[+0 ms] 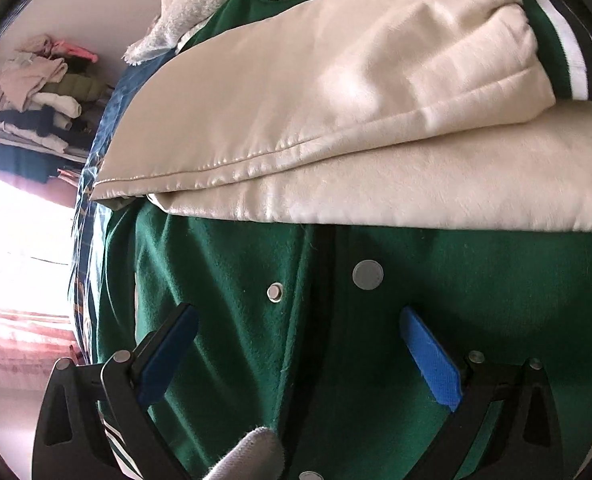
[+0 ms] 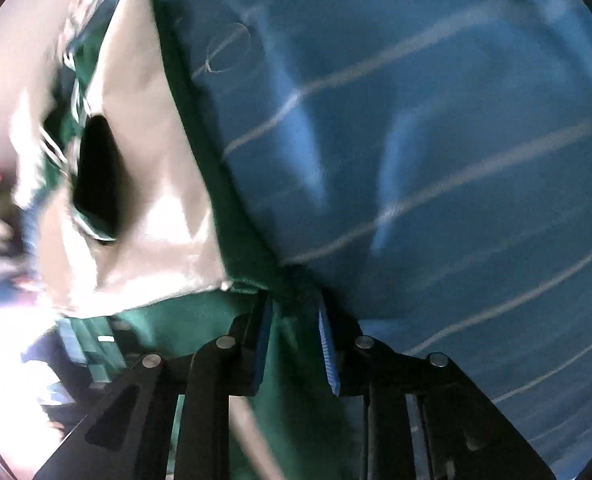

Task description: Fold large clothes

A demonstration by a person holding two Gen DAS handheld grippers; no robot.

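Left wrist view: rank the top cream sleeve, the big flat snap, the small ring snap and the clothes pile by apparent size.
1. Cream sleeve, by far the largest.
2. Clothes pile; it sits far back, so its true size is unsure.
3. Flat snap.
4. Ring snap, smallest.

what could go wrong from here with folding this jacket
1. The right gripper pinches only a narrow edge of the jacket; the thick fabric could slip out mid-fold.
2. The left gripper hovers open over the snaps, so one side goes unsupported and may sag.
3. The folded cream sleeves lie loose on top and could slide off.
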